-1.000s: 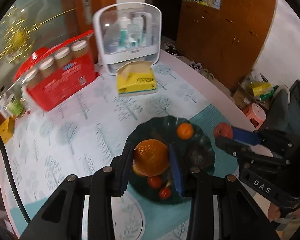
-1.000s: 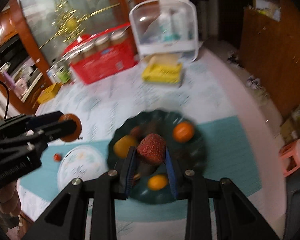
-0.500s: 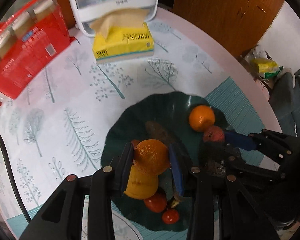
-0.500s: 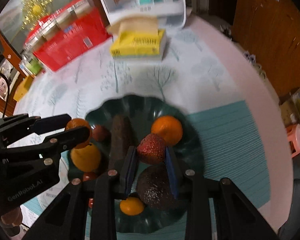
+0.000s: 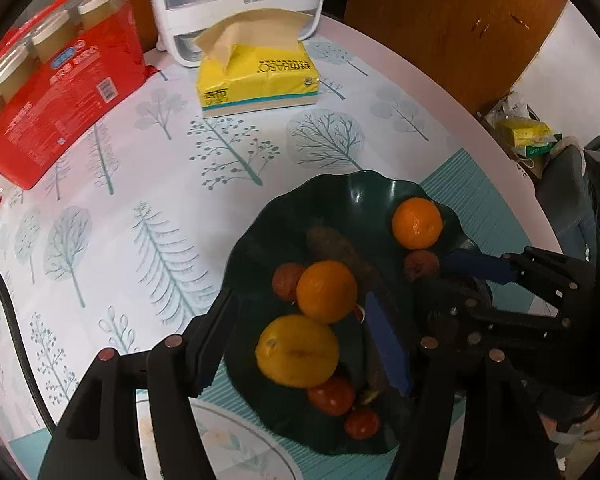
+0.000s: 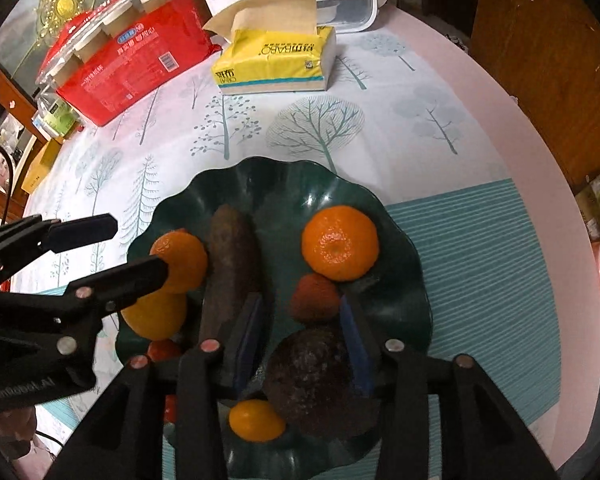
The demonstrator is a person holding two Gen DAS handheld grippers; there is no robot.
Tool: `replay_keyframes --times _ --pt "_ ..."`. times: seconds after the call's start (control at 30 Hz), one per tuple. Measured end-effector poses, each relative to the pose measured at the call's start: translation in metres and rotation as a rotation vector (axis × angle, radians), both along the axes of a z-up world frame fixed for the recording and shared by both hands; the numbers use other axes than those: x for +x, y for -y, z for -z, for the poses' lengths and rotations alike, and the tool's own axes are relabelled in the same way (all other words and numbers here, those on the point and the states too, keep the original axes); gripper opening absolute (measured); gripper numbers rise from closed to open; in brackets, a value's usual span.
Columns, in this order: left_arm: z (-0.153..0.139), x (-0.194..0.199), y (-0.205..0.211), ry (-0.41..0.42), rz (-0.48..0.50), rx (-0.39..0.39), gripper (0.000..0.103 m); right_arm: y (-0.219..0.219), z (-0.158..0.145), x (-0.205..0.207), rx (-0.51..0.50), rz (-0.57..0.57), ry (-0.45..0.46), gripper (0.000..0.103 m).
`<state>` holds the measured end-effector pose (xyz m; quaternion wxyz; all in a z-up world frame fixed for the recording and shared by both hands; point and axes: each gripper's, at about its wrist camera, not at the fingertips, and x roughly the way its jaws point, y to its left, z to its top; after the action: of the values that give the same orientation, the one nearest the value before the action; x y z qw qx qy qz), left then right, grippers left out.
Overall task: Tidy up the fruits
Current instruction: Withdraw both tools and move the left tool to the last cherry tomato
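Observation:
A dark green wavy plate holds several fruits. An orange lies on it between the fingers of my left gripper, whose jaws are opening and stand clear of the fruit. A strawberry rests on the plate between the blue pads of my right gripper. These jaws are opening too, with a gap on the left side. Around them lie a mandarin, a dark avocado, a long brown root, a yellow fruit and small tomatoes.
A yellow tissue pack, a red pack of jars and a white organiser box stand at the back of the table. A white patterned plate lies near the left gripper. The round table edge curves along the right.
Both grippers came down onto the green plate, one with the orange and one with the strawberry. Their jaws then spread, and both fruits now lie on the plate.

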<state>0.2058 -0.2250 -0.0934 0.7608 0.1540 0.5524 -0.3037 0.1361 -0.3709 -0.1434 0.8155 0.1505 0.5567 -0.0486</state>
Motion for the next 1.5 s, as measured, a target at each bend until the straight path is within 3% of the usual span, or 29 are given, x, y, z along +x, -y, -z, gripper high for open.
replay_keyframes --times 0.3,0.6,0.83,1.0,1.23,1.5 --pt "-0.036 -0.036 -0.035 0.096 -0.028 -0.006 0.075 -0.009 -0.028 -0.020 0.023 0.014 0.083 0.041" --pt "-0.106 -0.076 -0.085 0.228 -0.086 -0.060 0.082 -0.044 -0.101 -0.046 0.008 -0.073 0.237 0.041" --pt "-0.166 -0.090 -0.144 0.367 -0.238 -0.001 0.082 -0.094 -0.167 -0.054 -0.031 -0.197 0.373 0.041" --pt "-0.194 -0.094 -0.204 0.417 -0.388 0.009 0.082 -0.133 -0.196 -0.052 -0.049 -0.283 0.431 0.041" --pt "-0.191 -0.096 -0.279 0.466 -0.561 0.077 0.082 -0.191 -0.198 -0.040 -0.060 -0.397 0.444 0.041" --pt "-0.128 -0.082 -0.322 0.384 -0.652 0.094 0.082 -0.233 -0.155 -0.013 -0.043 -0.422 0.375 0.041"
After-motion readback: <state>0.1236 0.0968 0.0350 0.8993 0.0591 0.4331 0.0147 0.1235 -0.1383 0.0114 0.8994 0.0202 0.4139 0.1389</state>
